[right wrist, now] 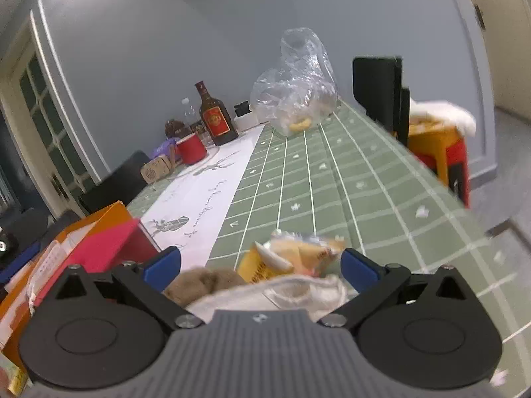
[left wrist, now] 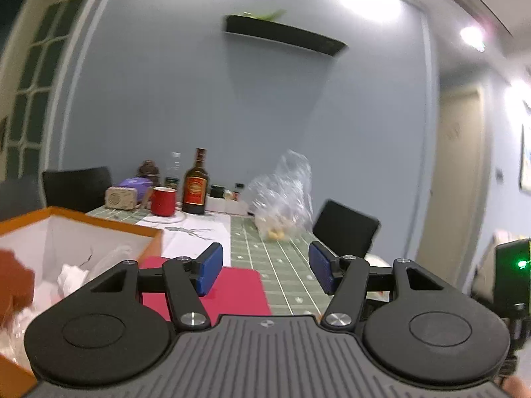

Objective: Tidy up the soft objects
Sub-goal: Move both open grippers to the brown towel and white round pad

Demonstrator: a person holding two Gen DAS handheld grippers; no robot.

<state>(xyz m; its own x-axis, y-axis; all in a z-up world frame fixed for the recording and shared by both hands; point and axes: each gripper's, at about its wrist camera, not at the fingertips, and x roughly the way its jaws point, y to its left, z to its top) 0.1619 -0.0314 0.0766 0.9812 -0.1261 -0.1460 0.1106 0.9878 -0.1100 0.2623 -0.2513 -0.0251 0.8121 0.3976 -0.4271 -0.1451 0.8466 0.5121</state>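
In the left wrist view my left gripper (left wrist: 265,270) is open with nothing between its blue pads (left wrist: 209,268). It hovers beside an orange box (left wrist: 99,224) at the left, whose white inside holds crumpled white soft things (left wrist: 71,278) and a blurred brown thing (left wrist: 13,285). A red flat piece (left wrist: 237,290) lies under the fingers. My right gripper (right wrist: 262,267) is open wide, low over the green checked tablecloth (right wrist: 332,185). Between and below its fingers lie a yellow snack packet (right wrist: 292,255), a brown fluffy thing (right wrist: 205,283) and a white cloth (right wrist: 285,295). The pads touch none of them.
At the table's far end stand a dark bottle (right wrist: 215,119), a red mug (right wrist: 190,149) and a clear plastic bag (right wrist: 295,93) with yellow pieces. Black chairs (left wrist: 345,232) flank the table. An orange stool (right wrist: 438,146) under a white cloth stands off the right edge.
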